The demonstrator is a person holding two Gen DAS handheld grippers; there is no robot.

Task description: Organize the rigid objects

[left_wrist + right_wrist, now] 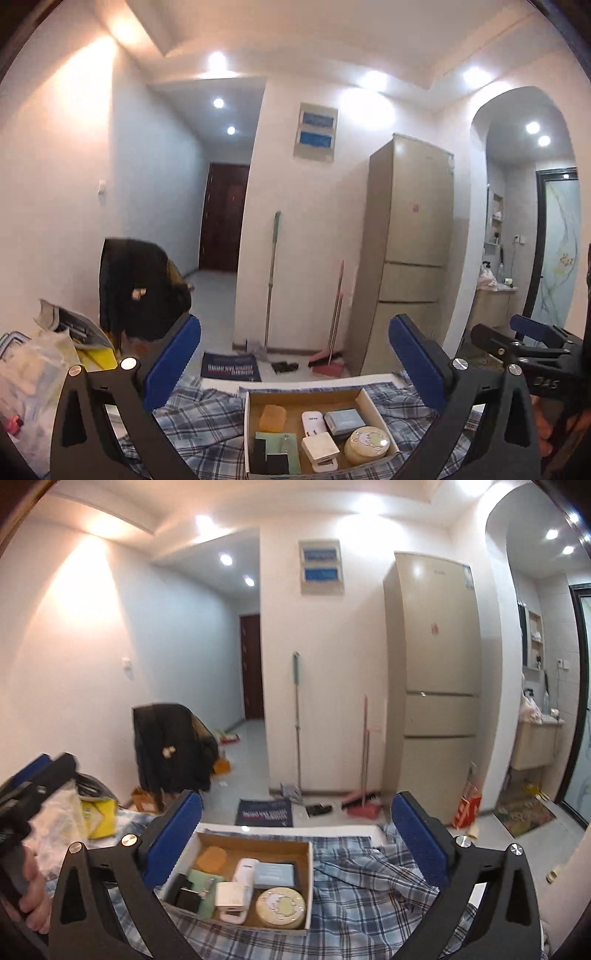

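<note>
An open cardboard box (246,424) (309,875) sits on a plaid blanket. It holds an orange block (272,417) (211,858), a white charger (313,421) (245,873), a grey-blue box (343,421) (275,873), a round cartoon tin (366,445) (281,906), a white adapter (320,450) (231,901) and a green card with black pieces (273,454) (199,882). My left gripper (295,362) hovers above and behind the box, open and empty. My right gripper (297,834) is also raised over the box, open, with nothing between its blue pads.
The plaid blanket (362,886) covers the bed. Plastic bags and a yellow pack (98,812) are piled at the left. Beyond the bed stand a chair draped with a dark coat (170,749), a mop (297,720), a broom with dustpan (364,801) and a beige fridge (436,672).
</note>
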